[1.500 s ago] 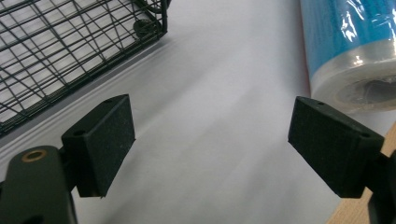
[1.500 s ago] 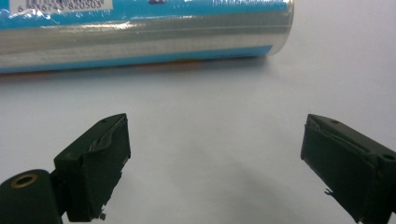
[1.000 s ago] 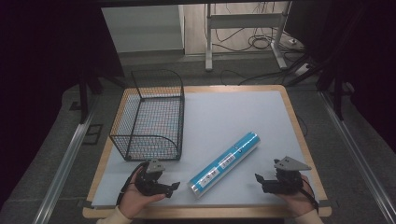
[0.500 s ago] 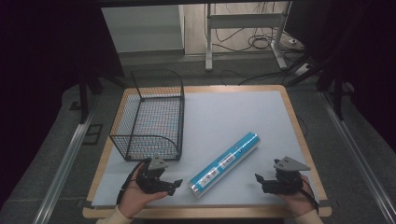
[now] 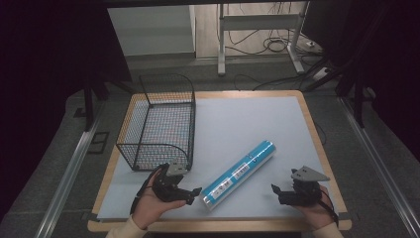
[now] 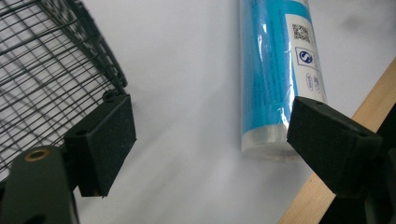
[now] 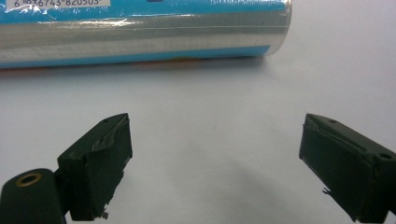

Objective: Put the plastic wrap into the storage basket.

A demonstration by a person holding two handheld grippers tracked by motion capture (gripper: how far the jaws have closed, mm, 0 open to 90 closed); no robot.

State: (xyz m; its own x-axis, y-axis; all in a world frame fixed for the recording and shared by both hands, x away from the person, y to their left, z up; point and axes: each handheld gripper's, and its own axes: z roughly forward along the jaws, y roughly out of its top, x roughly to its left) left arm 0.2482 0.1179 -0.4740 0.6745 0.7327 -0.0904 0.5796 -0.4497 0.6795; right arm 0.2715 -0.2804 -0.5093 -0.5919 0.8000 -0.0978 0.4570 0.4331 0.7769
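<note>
1. A table with a pale grey top and a wooden rim is seen from above, and the person's hands enter at 6 o'clock.
2. A black wire basket stands upright on the table's 9 o'clock side, reaching toward 11 o'clock.
3. A blue tube wrapped in clear film lies flat near the table's middle, slanted from 7 o'clock up to 1 o'clock, well apart from the basket.
4. The left gripper sits at 7 o'clock, just beside the tube's near end. Its jaws stand wide apart and have just been opening. In the left gripper view the tube's end lies beyond the right jaw, not pressed, and the basket's corner shows behind the left jaw.
5. The right gripper rests at 5 o'clock, near the tube. Its jaws gape with only bare table between them; in the right gripper view the tube lies across the top.
</note>
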